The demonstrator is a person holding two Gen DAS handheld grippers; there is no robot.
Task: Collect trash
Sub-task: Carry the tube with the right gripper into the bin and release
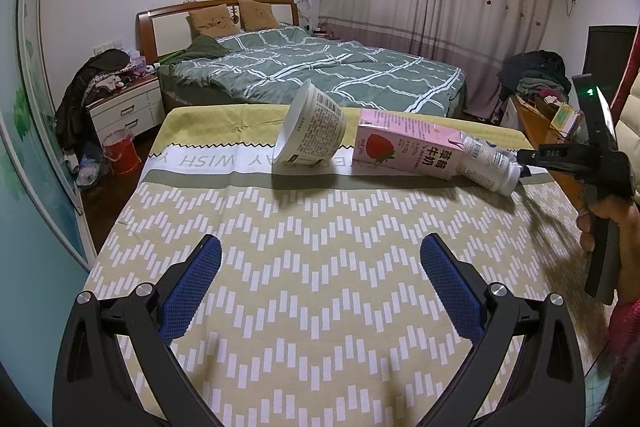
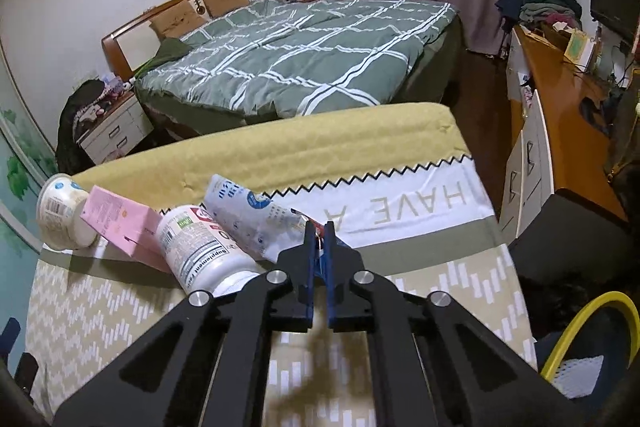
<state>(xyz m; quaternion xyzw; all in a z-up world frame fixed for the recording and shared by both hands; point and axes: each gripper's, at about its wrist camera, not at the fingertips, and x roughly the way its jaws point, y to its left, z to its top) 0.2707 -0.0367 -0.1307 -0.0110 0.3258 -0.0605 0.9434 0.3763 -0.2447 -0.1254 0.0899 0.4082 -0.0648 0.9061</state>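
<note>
right gripper (image 2: 319, 233) — clamped on crinkled wrapper (image 2: 256, 223) (corner) | left gripper (image 1: 320, 259) — fingers spread, holding nothing

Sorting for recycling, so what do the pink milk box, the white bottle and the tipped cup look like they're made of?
Pink milk box: coated paperboard, by its sharp folds. White bottle: likely glossy plastic under a paper label. Tipped cup: printed paper or thin plastic; can't tell.

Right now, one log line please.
left claw open, idle | right claw shut on crumpled wrapper | cup, pink carton, white bottle uncollected
</note>
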